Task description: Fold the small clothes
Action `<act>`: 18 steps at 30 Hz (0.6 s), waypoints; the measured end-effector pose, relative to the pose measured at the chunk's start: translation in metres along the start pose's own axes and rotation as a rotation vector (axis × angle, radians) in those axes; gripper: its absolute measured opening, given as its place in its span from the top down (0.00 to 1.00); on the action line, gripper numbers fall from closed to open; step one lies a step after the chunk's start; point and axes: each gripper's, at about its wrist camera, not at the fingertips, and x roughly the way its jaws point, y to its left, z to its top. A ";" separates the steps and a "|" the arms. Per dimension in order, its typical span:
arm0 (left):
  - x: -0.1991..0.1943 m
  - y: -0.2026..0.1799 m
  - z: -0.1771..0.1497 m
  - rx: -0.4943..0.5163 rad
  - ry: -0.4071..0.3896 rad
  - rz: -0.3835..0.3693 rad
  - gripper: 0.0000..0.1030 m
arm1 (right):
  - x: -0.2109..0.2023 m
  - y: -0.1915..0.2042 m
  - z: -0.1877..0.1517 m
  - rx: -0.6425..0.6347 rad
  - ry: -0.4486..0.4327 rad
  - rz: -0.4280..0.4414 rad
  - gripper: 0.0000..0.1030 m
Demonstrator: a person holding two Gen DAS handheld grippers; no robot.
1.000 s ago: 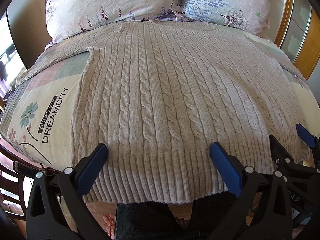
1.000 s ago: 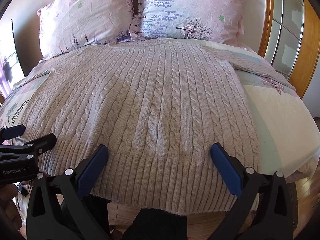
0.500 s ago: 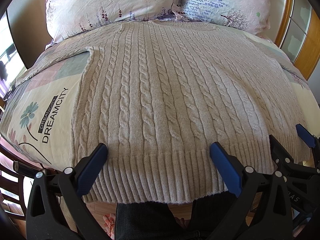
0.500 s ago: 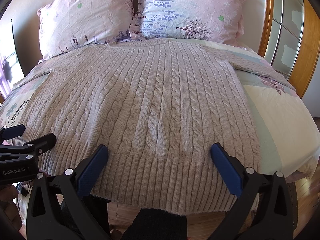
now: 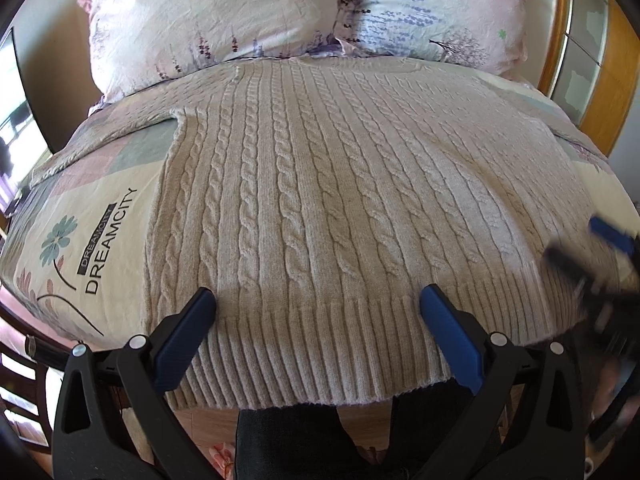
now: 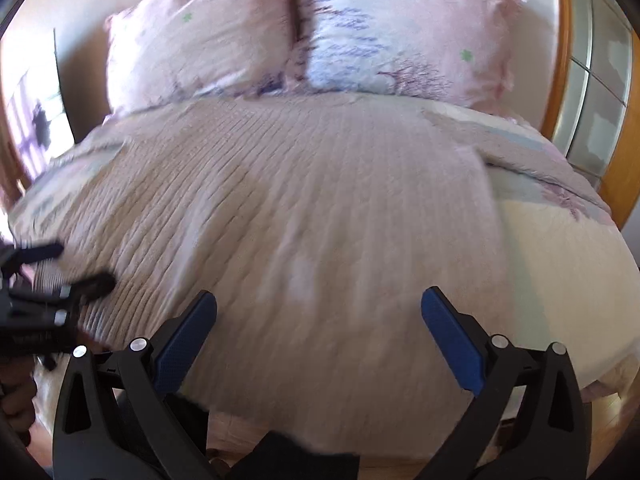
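Observation:
A beige cable-knit sweater (image 5: 320, 200) lies flat on the bed, its ribbed hem hanging over the near edge and its collar by the pillows. My left gripper (image 5: 318, 300) is open and empty, its blue pads spread just above the hem. My right gripper (image 6: 318, 300) is open and empty too, over the sweater's lower right part (image 6: 320, 220); its view is blurred by motion. The right gripper shows as a blur at the right of the left wrist view (image 5: 600, 272). The left gripper shows at the left of the right wrist view (image 6: 52, 280).
Two floral pillows (image 5: 224, 20) (image 5: 432, 12) lie against the head of the bed. The printed bedsheet (image 5: 80, 248) shows on both sides of the sweater. A wooden-framed wardrobe (image 5: 600, 60) stands at the right. My dark trouser legs (image 5: 288, 440) are below the bed edge.
The right gripper has started to move fast: its view is now blurred and shifted, and it appears smeared in the left wrist view. The left gripper and the sweater have stayed put.

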 end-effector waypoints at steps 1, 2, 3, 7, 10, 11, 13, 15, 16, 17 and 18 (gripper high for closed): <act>0.001 0.001 0.004 0.012 0.006 -0.006 0.02 | -0.008 -0.024 0.014 0.063 -0.048 -0.019 0.01; -0.002 0.008 0.011 0.006 -0.018 0.002 0.02 | -0.017 -0.055 0.030 0.147 -0.107 -0.031 0.01; -0.004 0.018 0.019 -0.011 -0.062 0.009 0.02 | -0.023 -0.080 0.040 0.215 -0.144 -0.039 0.01; -0.006 0.079 0.059 -0.125 -0.148 -0.035 0.02 | -0.013 -0.239 0.075 0.689 -0.196 -0.071 0.17; 0.009 0.134 0.082 -0.237 -0.179 -0.171 0.02 | 0.020 -0.339 0.073 1.006 -0.135 -0.097 0.37; 0.016 0.145 0.088 -0.257 -0.164 -0.150 0.02 | 0.028 -0.360 0.070 1.069 -0.126 -0.111 0.40; 0.032 0.169 0.102 -0.270 -0.121 -0.050 0.02 | 0.043 -0.392 0.067 1.140 -0.107 -0.158 0.46; 0.042 0.189 0.110 -0.274 -0.108 -0.006 0.02 | 0.055 -0.410 0.067 1.174 -0.092 -0.177 0.50; 0.046 0.201 0.113 -0.291 -0.114 0.002 0.02 | 0.063 -0.418 0.065 1.196 -0.075 -0.184 0.52; 0.048 0.212 0.114 -0.313 -0.124 0.005 0.02 | 0.068 -0.421 0.064 1.210 -0.065 -0.189 0.57; 0.051 0.222 0.113 -0.332 -0.133 0.006 0.02 | 0.069 -0.422 0.064 1.217 -0.086 -0.202 0.57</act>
